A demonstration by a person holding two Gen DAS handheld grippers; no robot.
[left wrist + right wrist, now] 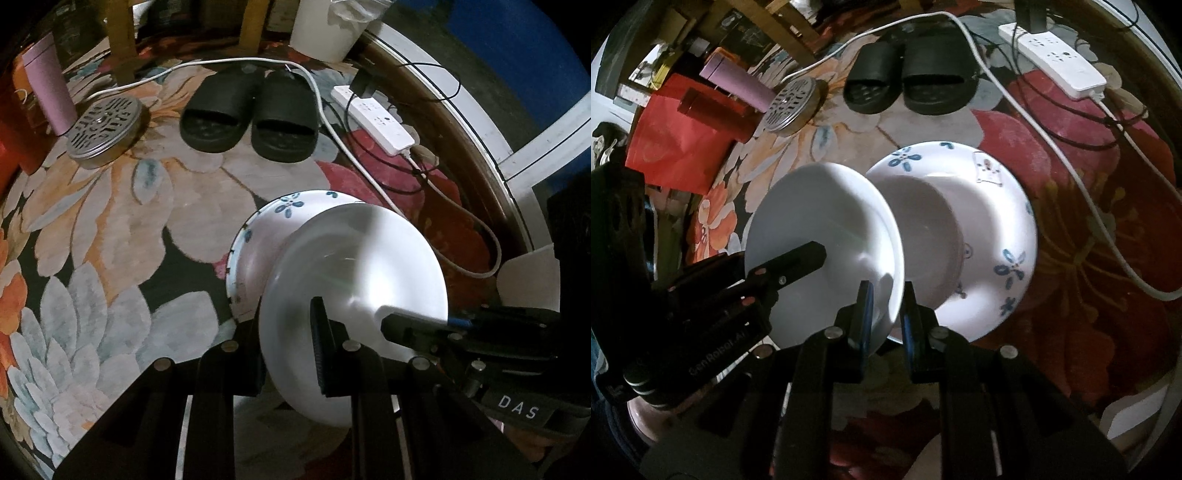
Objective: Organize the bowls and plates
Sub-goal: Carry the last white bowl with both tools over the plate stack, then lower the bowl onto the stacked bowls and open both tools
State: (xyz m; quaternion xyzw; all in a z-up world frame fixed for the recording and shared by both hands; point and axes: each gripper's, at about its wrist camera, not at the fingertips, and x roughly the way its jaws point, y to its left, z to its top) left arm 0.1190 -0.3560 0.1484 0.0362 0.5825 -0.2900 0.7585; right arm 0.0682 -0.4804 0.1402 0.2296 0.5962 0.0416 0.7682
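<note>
Behind white bowl [354, 266] — patterned plate [258, 236], half-hidden

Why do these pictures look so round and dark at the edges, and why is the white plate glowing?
Left wrist view: the fisheye lens bends the floral rug into a curve with black corners; the plain white plate is glaringly overexposed and slightly smeared. Right wrist view: same curved vignette; the plate casts a grey shadow into the blue-flowered bowl; the red bag sits in dim light.

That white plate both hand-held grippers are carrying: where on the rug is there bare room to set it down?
Free: the floral rug left of the blue-flowered bowl, in front of the black slippers and metal tin. Crowded: right of the bowl, where cables and the power strip lie.
</note>
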